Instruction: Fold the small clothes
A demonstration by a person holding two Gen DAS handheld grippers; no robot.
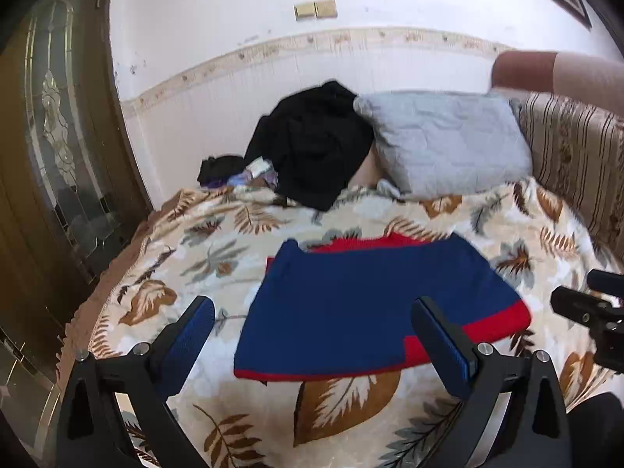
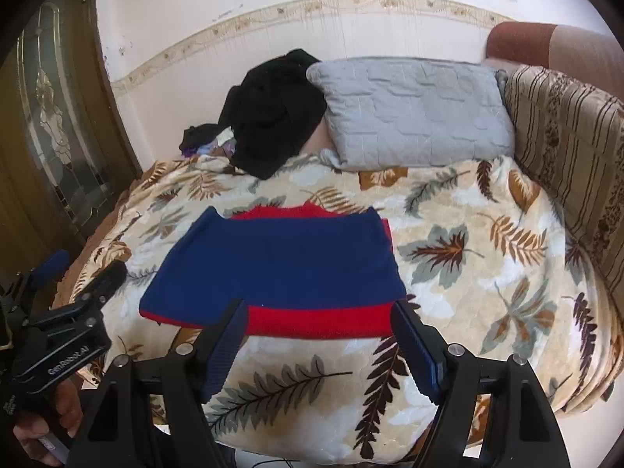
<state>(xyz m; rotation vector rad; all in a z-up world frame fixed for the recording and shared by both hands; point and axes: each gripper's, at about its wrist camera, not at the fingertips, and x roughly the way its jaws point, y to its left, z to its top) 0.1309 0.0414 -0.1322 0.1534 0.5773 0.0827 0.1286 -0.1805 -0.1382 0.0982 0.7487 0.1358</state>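
Observation:
A small blue and red knitted garment (image 1: 362, 304) lies folded flat on the leaf-patterned blanket (image 1: 175, 257); it also shows in the right wrist view (image 2: 280, 265). Its red hem faces me. My left gripper (image 1: 312, 319) is open and empty, held just above the garment's near left part. My right gripper (image 2: 319, 323) is open and empty, with its fingers either side of the red hem's near edge. The right gripper shows at the right edge of the left wrist view (image 1: 589, 312), and the left gripper at the lower left of the right wrist view (image 2: 78, 296).
A heap of black clothes (image 1: 312, 144) and a grey pillow (image 1: 444, 140) lie at the back against the white wall. A striped sofa back (image 2: 573, 148) runs along the right. A wooden door with glass (image 1: 58, 156) stands at the left.

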